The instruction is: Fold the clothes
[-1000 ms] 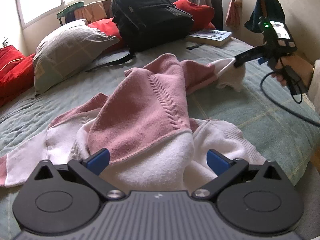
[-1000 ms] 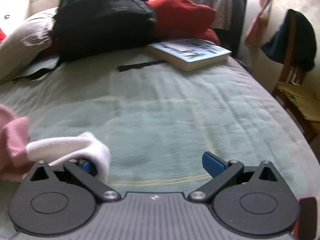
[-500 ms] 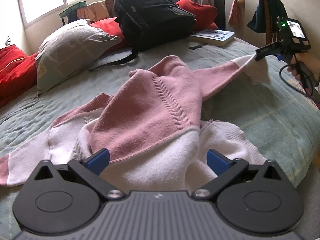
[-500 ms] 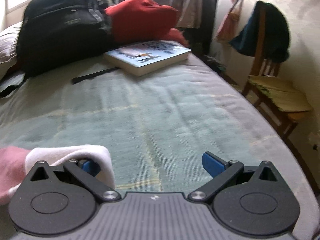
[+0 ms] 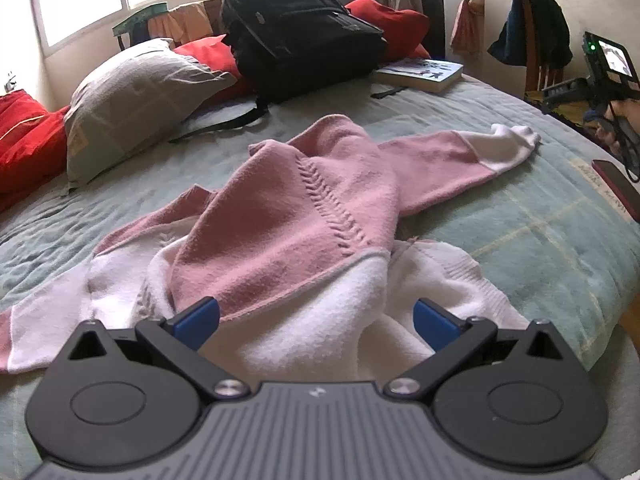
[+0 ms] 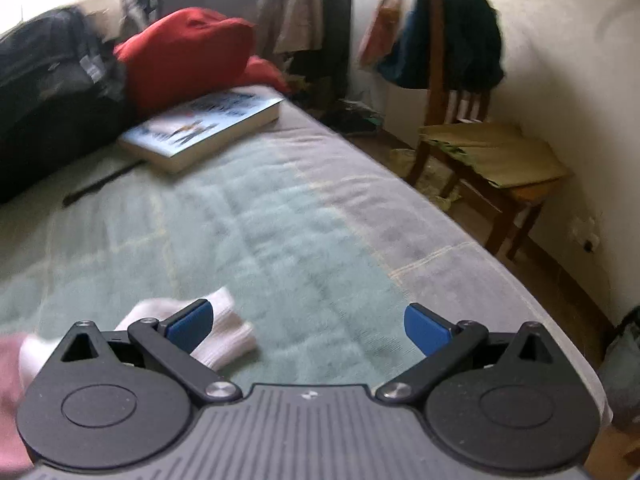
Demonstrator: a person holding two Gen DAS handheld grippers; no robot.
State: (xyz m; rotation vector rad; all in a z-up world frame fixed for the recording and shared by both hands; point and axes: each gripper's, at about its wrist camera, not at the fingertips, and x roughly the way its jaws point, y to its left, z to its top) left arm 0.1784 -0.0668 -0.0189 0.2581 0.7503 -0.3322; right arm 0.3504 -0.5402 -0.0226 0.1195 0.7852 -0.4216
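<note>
Left gripper (image 5: 316, 320) jaws spread wide, nothing between them, hovering over the white hem of the sweater (image 5: 288, 216) at the near edge of the bed (image 5: 552, 240). Right gripper (image 6: 306, 326) also gaping, empty; the white cuff (image 6: 224, 330) lies just beside its left finger, on the cover, not pinched. In the left wrist view the right gripper (image 5: 560, 94) is off past the right edge of the bed, held in a hand (image 5: 624, 120), apart from the cuff (image 5: 516, 138).

Sweater: pink-and-white knit, middle of the bed, bunched. One sleeve (image 5: 452, 164) is stretched out flat toward the right edge. Other sleeve (image 5: 44, 316) trails off to the left near edge. Body is crumpled, pink part flopped over the white hem, not flat.

Progress, my read: early. Only the right sleeve looks laid out; no fold made yet. Left to do: flatten the body, straighten the left sleeve, fold sleeves in, fold body over.

Clutter at the far edge, well apart from the sweater: backpack (image 5: 296, 36), grey pillow (image 5: 136, 96), book (image 6: 200, 128). Chair (image 6: 472, 152) beside the bed.
</note>
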